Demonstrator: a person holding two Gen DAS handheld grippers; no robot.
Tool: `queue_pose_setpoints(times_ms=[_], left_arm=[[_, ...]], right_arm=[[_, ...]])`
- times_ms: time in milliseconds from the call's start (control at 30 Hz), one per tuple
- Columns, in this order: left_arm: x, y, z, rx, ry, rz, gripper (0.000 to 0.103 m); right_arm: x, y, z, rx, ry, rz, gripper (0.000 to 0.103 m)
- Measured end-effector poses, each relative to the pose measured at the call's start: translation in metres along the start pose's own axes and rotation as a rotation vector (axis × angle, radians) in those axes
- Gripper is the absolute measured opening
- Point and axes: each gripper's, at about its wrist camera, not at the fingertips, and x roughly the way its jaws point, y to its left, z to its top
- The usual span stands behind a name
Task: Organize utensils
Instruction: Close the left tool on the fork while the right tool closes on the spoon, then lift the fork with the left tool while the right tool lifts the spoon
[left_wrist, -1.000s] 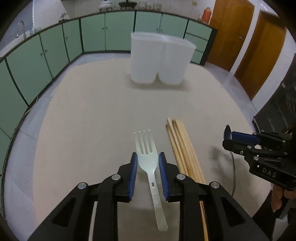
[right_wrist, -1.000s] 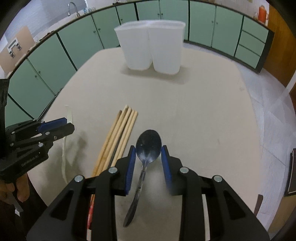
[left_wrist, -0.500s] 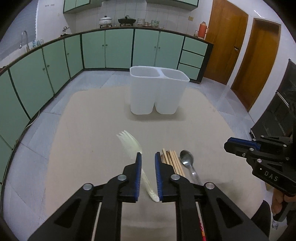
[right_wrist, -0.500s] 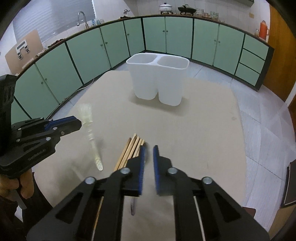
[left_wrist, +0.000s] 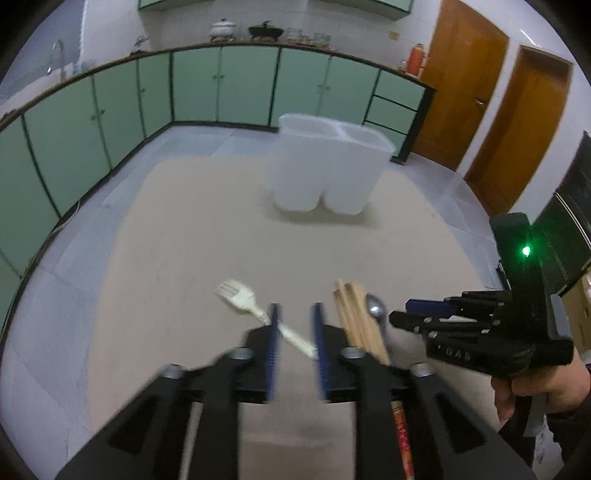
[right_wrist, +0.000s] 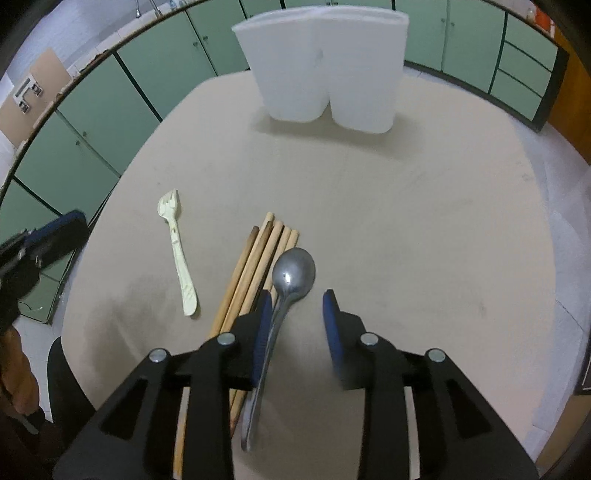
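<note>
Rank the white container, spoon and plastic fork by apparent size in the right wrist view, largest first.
1. White container, clearly largest.
2. Spoon.
3. Plastic fork.
The spoon lies nearer the camera, so its lead over the fork is unsure.

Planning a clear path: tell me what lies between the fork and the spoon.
The wooden chopsticks lie between fork and spoon, shown in the right wrist view.
</note>
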Motion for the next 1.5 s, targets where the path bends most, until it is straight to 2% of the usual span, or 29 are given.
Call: queue_pose_setpoints(times_ms=[133,233,300,433,633,833,867,933,1000,1067,1133,1300,1500], left_arm=[[0.023,0.024,-0.012,-0.09,0.065,-0.017,0.031],[0.034,0.03,-0.017,-0.118,0.094,-0.018,0.031],[0.042,0.031,-0.017,-0.137,0.115,-0.016,0.031],[0.063,0.031,-0.012,-0.165,0.142,-0.011,0.031],[0.091,0.044,0.004,-0.21,0.172,0.041,0.039],[0.104,0.042,0.019,-0.166,0.186,0.074,0.043],[0.106,0.041,0.022,-0.155,0.192,0.082,0.042],[0.108,0.04,0.024,-0.134,0.195,0.089,0.025],[0.109,0.039,0.026,-0.129,0.197,0.052,0.007],[0.104,0.038,0.025,-0.115,0.181,0.027,0.004],[0.092,0.035,0.026,-0.094,0.126,-0.005,0.004],[0.048,0.028,0.032,-0.025,-0.022,-0.051,0.004],[0.01,0.018,0.052,0.012,-0.148,-0.075,0.004]], right_arm=[[0.012,-0.002,0.003,0.019,0.016,0.005,0.029],[0.015,-0.002,0.001,-0.004,0.008,0.006,0.029],[0.014,-0.005,0.003,-0.019,0.004,0.002,0.025],[0.009,-0.01,-0.002,-0.053,-0.008,-0.032,0.023],[0.001,-0.024,-0.012,-0.074,-0.022,-0.06,0.023],[0.003,-0.031,-0.005,-0.049,-0.001,-0.037,0.029],[0.004,-0.03,-0.003,-0.05,0.005,-0.034,0.031],[0.005,-0.028,-0.001,-0.057,0.017,-0.035,0.032],[0.006,-0.026,0.0,-0.068,0.028,-0.045,0.029],[0.003,-0.025,0.0,-0.072,0.027,-0.047,0.027],[0.0,-0.025,-0.001,-0.075,0.018,-0.051,0.027],[-0.028,-0.023,-0.008,-0.074,-0.058,-0.047,0.026],[-0.069,-0.017,-0.006,-0.09,-0.164,-0.054,0.025]])
